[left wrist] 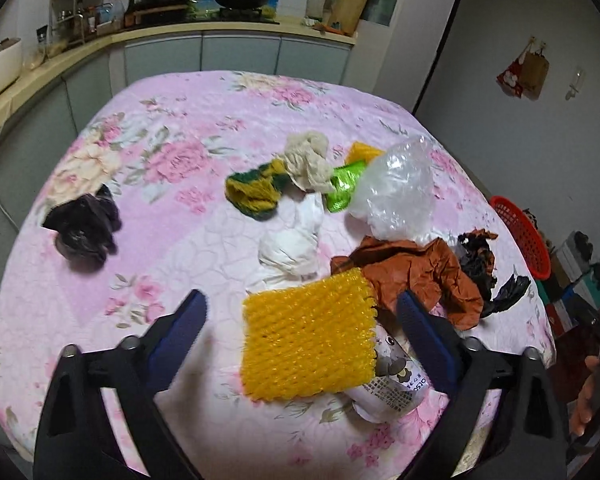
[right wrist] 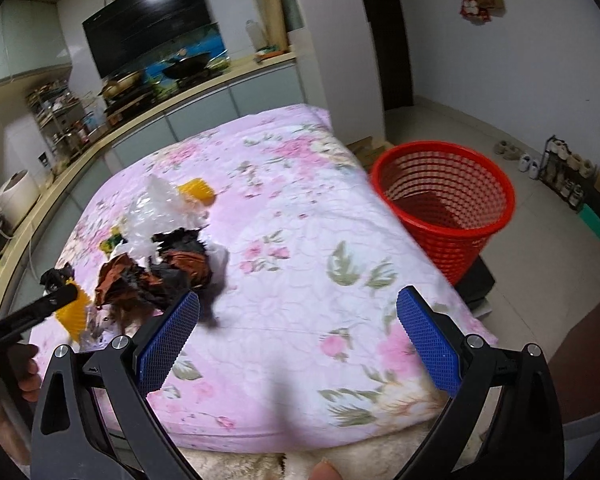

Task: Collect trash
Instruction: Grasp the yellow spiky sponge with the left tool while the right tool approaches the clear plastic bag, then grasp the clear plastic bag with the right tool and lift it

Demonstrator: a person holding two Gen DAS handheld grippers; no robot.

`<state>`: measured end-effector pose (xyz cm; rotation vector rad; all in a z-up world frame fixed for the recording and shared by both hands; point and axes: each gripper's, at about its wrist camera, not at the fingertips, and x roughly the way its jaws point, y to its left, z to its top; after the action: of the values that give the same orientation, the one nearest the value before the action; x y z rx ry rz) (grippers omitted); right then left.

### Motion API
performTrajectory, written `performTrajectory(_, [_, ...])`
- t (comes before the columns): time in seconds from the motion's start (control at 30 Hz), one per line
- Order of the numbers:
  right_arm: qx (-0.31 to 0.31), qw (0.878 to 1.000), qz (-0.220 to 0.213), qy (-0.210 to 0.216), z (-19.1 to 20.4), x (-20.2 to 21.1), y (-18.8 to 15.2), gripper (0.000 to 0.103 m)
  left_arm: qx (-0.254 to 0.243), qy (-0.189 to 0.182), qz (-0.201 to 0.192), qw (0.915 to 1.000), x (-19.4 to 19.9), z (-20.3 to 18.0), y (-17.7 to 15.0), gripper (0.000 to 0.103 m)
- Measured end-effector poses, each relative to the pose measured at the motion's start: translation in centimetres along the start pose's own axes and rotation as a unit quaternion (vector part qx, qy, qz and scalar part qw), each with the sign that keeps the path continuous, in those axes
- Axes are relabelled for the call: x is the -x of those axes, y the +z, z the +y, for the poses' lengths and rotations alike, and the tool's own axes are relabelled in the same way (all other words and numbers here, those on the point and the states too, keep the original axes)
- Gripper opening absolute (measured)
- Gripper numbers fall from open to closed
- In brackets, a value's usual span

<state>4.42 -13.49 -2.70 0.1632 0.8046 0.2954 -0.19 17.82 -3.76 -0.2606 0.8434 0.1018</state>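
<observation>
While the yellow foam net (left wrist: 308, 344) lay between my left gripper (left wrist: 304, 320)'s spread blue pads, nothing was pinched yet, and the jaws stood apart on either side of it, so I judged that piece to be the one in hand. It rested partly on a printed white wrapper (left wrist: 396, 384) near the table's near edge, and just beyond it sat crumpled brown paper (left wrist: 416, 272), white tissue (left wrist: 292, 248), a clear plastic bag (left wrist: 396, 196), a green wrapper (left wrist: 344, 184), a yellow-green scrap (left wrist: 256, 192) and, well apart to the left, a black bag (left wrist: 82, 228). Almost all of the trash remained on the floral tablecloth (left wrist: 172, 132); the red basket (right wrist: 444, 204) beside the table showed little or nothing inside, so I reckoned the job barely started. My right gripper (right wrist: 298, 336) hung open and empty over bare cloth, tilted downward, pointing toward the basket side, while the left one angled down over the pile
</observation>
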Motion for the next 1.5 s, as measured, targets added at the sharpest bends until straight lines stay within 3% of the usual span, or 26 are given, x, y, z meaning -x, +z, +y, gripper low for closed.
performTrajectory(0.27, [0.031, 0.999, 0.023, 0.035, 3.2, -3.2, 0.4, 0.096, 0.007, -0.007, 0.018, 0.9998, -1.6, 0.6, -0.5, 0.025])
performTrajectory(0.47, [0.056, 0.996, 0.027, 0.061, 5.8, -4.1, 1.1, 0.096, 0.018, -0.005, 0.005, 0.9998, -1.1, 1.7, 0.0, 0.014])
performTrajectory(0.67, [0.072, 0.995, 0.018, 0.071, 7.7, -4.8, 3.2, 0.096, 0.048, 0.000, -0.023, 0.9986, -0.2, 3.4, 1.6, 0.013])
performTrajectory(0.8, [0.091, 0.992, 0.018, 0.083, 9.7, -6.2, 5.6, 0.096, 0.052, 0.024, -0.039, 0.9976, 0.4, 3.8, 2.4, 0.013])
performTrajectory(0.97, [0.111, 0.988, 0.051, 0.092, 13.1, -9.9, 8.0, 0.096, 0.052, 0.045, -0.050, 0.9964, 0.6, 4.3, 3.4, 0.013])
performTrajectory(1.07, [0.106, 0.986, 0.092, 0.092, 14.7, -13.1, 8.9, 0.096, 0.051, 0.047, -0.052, 0.9962, 0.5, 4.5, 4.0, 0.013])
performTrajectory(1.27, [0.113, 0.980, 0.143, 0.078, 16.4, -16.8, 8.4, 0.096, 0.053, 0.048, -0.050, 0.9962, 0.0, 4.9, 4.8, 0.013])
performTrajectory(1.3, [0.117, 0.979, 0.147, 0.076, 16.5, -17.1, 8.3, 0.092, 0.055, 0.048, -0.050, 0.9961, -0.1, 5.0, 4.9, 0.013])
performTrajectory(1.37, [0.123, 0.977, 0.153, 0.076, 16.6, -17.4, 8.1, 0.073, 0.056, 0.048, -0.049, 0.9961, -0.3, 5.2, 5.0, 0.013])
performTrajectory(1.5, [0.122, 0.978, 0.147, 0.082, 16.3, -17.2, 8.0, 0.057, 0.056, 0.048, -0.049, 0.9961, -0.5, 5.2, 5.1, 0.013])
